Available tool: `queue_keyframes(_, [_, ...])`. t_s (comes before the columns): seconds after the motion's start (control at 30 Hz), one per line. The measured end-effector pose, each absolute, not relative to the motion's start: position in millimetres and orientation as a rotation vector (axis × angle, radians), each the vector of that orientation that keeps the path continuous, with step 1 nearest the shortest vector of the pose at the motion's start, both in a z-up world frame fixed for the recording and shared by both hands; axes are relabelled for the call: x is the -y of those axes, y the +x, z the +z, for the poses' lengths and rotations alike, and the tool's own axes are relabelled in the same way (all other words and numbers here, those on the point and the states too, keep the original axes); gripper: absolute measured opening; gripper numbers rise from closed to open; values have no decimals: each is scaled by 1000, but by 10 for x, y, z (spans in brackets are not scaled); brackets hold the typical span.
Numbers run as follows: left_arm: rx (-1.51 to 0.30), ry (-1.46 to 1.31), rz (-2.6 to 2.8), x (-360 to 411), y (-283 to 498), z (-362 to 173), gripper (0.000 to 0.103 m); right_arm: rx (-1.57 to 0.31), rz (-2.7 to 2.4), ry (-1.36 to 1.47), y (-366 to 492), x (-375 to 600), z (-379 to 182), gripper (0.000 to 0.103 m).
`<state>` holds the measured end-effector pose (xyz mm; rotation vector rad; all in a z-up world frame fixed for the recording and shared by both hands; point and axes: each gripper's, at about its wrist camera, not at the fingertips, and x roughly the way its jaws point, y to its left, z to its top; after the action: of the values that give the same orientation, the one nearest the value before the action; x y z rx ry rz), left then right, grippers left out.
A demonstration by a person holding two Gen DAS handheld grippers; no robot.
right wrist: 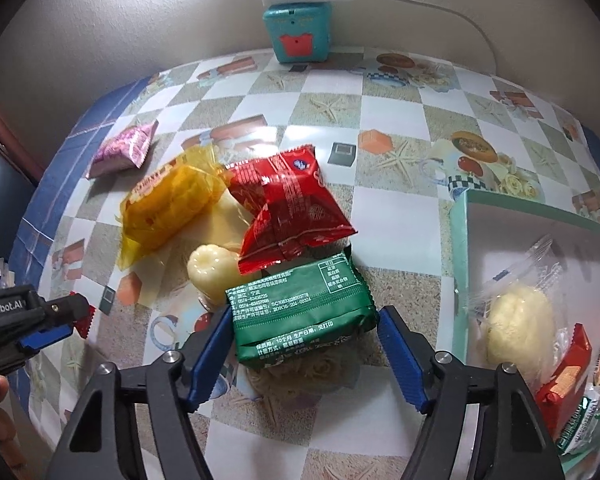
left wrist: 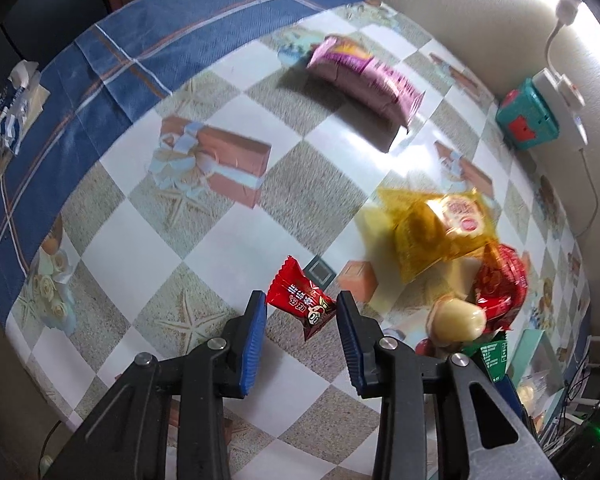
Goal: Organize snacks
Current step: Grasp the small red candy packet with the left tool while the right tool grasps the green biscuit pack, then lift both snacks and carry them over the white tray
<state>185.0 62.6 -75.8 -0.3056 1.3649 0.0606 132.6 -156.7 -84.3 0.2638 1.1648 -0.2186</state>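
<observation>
The desk wears a smooth, glossy plastic cloth that throws back the lamp's glare. The green packet, red packet and small red candy are shiny, crinkled foil-like wrap, the yellow wrapper see-through film. The jaws carry ribbed blue pads on matt black plastic arms with bare metal rivets.

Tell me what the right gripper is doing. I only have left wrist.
Observer: The right gripper straddles a green packet, with a pad at each edge. I can't tell whether they press.
Operator: Box contents?
Observer: The box holds a clear-wrapped pale pastry and a red wrapper.
Operator: My candy visible there?
Observer: Yes. The red candy pokes out between the fingers of the left gripper.
</observation>
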Motion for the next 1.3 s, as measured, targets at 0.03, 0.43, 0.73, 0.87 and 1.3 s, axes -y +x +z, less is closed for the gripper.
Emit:
queue_keyframes(0.03, [-1356, -308, 59, -635, 1851, -721, 37, -1160, -217, 266, 1320, 1574, -819, 75])
queue_keyframes(0.43, [-1227, -326, 5, -611, 1783, -144, 37, -1026, -233, 309, 1234, 1749, -248, 74])
queue_keyframes(0.73, [-1127, -303, -60, -371, 1729, 252, 37, -919, -301, 323, 1047, 2012, 227, 74])
queue_keyframes(0.87, [-1107, -290, -89, -237, 1700, 353, 37, -900, -356, 335, 938, 2191, 338, 75])
queue_keyframes(1.3, [-1048, -212, -181, 309, 1528, 616, 37, -873, -541, 441, 478, 2934, 543, 75])
